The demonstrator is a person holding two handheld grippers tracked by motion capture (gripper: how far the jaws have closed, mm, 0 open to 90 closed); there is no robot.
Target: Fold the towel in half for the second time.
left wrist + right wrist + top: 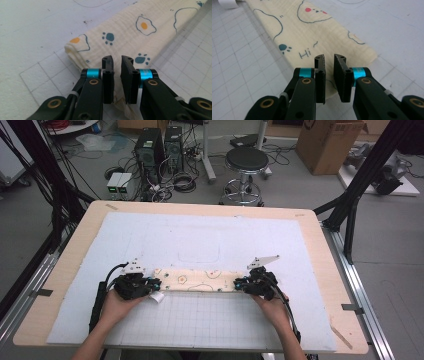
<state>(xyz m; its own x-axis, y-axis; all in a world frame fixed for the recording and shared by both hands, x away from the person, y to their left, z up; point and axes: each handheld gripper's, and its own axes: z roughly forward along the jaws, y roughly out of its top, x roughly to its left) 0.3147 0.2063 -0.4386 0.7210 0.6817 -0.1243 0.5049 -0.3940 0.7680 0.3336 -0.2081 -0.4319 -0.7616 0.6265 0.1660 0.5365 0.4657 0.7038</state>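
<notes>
While you are keeping both hands low on the white mat [150, 232], you are holding the left gripper [134, 285] at one end of the folded cloth [197, 280] and the right gripper [256, 282] at the other end, so the long cream strip is lying flat between your two tools.

Looking along the left gripper [117, 65], its jaws are standing only narrowly apart, with a thin slit between them. The cloth [120, 37] is lying under and just ahead of the tips; a crumpled bit of its hem is showing low between the jaws, but the pads are not pressing on it.

Looking along the right gripper [329, 63], its jaws are likewise standing narrowly apart. The cloth [312, 32] is stretching away ahead of them, and its near corner is lying beneath the tips, loose, with nothing pinched.

Beyond the left gripper's tips, the cloth's folded end is resting where the plain mat is meeting the gridded part [200, 320].
</notes>
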